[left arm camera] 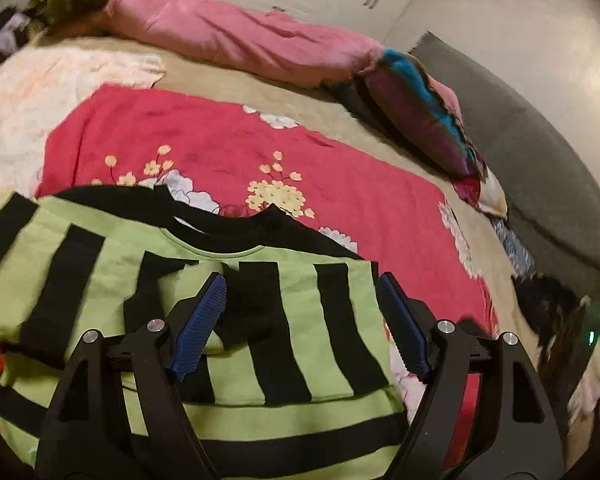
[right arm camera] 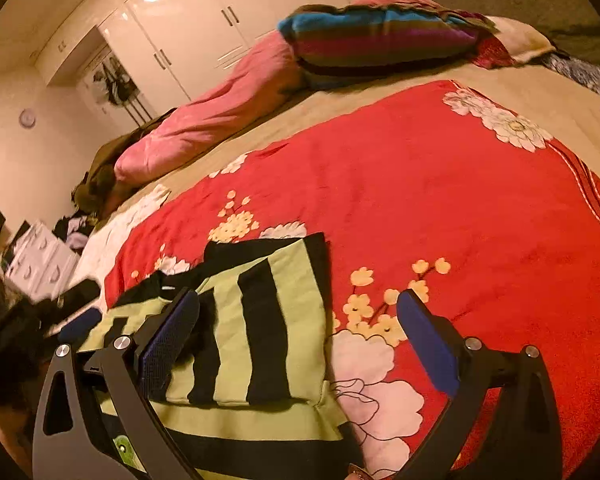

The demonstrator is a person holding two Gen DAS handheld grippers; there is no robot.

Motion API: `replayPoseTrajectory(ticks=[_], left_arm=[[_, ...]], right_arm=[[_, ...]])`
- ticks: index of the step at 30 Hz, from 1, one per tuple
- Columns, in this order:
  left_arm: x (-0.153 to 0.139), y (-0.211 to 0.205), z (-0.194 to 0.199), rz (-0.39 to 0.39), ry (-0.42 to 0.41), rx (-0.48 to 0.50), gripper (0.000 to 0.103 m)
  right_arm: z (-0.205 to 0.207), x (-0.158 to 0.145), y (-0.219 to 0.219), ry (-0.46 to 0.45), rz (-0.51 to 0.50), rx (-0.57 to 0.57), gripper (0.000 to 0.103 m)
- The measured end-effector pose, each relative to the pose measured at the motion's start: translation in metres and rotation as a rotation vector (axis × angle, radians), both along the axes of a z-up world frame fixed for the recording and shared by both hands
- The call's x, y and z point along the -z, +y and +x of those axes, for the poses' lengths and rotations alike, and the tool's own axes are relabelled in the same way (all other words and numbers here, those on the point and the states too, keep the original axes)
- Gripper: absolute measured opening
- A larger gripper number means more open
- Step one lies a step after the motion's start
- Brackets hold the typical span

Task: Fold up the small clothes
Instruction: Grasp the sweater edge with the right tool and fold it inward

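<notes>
A striped shirt is seen folded on the bed's near edge, under the open left tongs; open right tongs straddle its right edge.

We see a red floral blanket spread over the beige bed. A long pink pillow lies at its far edge, touching a striped blue-and-purple cushion. Glossy white wardrobe doors stand behind.

Left gripper: black cut-out arms, silver screws, ribbed blue pads; right gripper: matching black frame, blue pads.
</notes>
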State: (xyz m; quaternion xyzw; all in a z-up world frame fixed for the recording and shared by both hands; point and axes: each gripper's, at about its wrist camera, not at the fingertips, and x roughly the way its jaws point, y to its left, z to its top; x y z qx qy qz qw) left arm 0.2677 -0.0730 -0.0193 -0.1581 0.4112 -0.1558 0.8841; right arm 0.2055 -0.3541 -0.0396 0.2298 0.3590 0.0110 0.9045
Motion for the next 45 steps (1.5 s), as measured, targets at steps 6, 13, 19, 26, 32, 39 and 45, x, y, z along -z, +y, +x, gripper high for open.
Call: replayPoseTrajectory(ticks=[6,13,19,26,32,39,45], left_arm=[[-0.02,0.057,-0.029,0.061,-0.063,-0.134,0.07],[-0.008,0.138,-0.049,0.247,-0.043,-0.33,0.069],[0.005,0.172,-0.048,0.237,-0.013,-0.37,0.069],[0.021,0.177,-0.048,0.245,-0.005,-0.339,0.069],[0.029,0.181,-0.048,0.22,0.0,-0.318,0.07],[0.036,0.2,-0.05,0.187,0.02,-0.329,0.07],[0.032,0.214,-0.053,0.174,0.023,-0.351,0.07]], right_arm=[[0.007,0.008,0.012,0.024,0.01,-0.046,0.099],[0.023,0.025,0.056,0.075,0.089,-0.201,0.099],[0.044,0.03,0.117,0.119,0.165,-0.346,0.099],[0.083,0.07,0.141,0.32,0.262,-0.212,0.099],[0.103,0.078,0.149,0.339,0.345,-0.121,0.098],[0.103,0.059,0.185,0.278,0.063,-0.29,0.04],[0.083,0.006,0.178,0.095,0.041,-0.374,0.031]])
